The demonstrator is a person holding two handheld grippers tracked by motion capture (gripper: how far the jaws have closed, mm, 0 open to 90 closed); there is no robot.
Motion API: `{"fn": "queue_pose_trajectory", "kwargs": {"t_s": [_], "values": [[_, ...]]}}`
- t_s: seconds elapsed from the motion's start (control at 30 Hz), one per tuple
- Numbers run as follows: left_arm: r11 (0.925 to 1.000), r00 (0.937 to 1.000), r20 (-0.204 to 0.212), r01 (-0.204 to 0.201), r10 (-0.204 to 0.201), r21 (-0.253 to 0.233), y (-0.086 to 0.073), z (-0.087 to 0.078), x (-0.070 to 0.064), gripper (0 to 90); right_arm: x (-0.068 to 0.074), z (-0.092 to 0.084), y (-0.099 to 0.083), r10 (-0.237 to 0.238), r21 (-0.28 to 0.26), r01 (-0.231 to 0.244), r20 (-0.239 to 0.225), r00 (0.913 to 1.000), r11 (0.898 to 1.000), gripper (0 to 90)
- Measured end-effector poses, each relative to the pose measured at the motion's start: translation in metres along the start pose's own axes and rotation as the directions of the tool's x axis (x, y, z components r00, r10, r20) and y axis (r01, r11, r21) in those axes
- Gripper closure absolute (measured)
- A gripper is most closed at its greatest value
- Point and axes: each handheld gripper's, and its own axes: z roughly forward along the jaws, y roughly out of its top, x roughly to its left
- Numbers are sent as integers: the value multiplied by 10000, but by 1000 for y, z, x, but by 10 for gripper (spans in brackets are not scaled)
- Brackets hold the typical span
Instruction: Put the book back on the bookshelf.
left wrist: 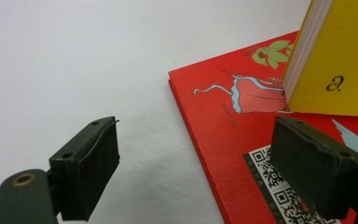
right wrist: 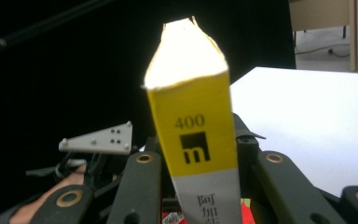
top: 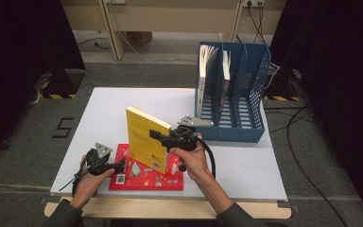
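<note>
The white table point(top: 123, 101) carries everything, and the blue file rack point(top: 231, 132) at its far right corner is the landmark. Two of the rack's left slots already hold upright books point(top: 207, 61); the slots to their right look free.

Nearer the person than the rack, and to its left, a red book point(top: 146, 177) lies flat at the table's front edge. The yellow book point(top: 144, 137) stands upright on it, lower edge resting on the red cover. The right gripper point(top: 163, 137) is clenched on the yellow book's spine side, its jaws flanking the spine in the right gripper view point(right wrist: 193, 154). The left gripper point(top: 116, 166), farthest from the rack, sits at the red book's left edge with its jaws released, one over the bare table and one over the cover, grasping nothing.

The step in hand appears to be carrying the yellow book to the rack. To do it well, keep the grip firm and the book vertical, lift it clear of the red cover, line the spine up with a free slot, and lower it straight between the dividers so no corner catches the mesh.
</note>
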Motion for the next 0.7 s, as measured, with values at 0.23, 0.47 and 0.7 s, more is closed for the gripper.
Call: {"fn": "queue_pose_trajectory", "kwargs": {"t_s": [0.23, 0.47, 0.7], "values": [[9998, 9998, 59, 214, -214, -15, 0, 1, 3, 150, -29, -1, 2, 2390, -498, -2394, -137, 9709, 9696, 716], [9988, 9988, 64, 482, -482, -27, 0, 1, 8, 150, -31, -6, 12, 2749, -487, -2755, -185, 9613, 9601, 716], [9976, 9976, 55, 697, -697, 21, -1, 2, 14, 150, -38, -25, 28, 3058, -900, -3046, 0, 9521, 9482, 716]]}}
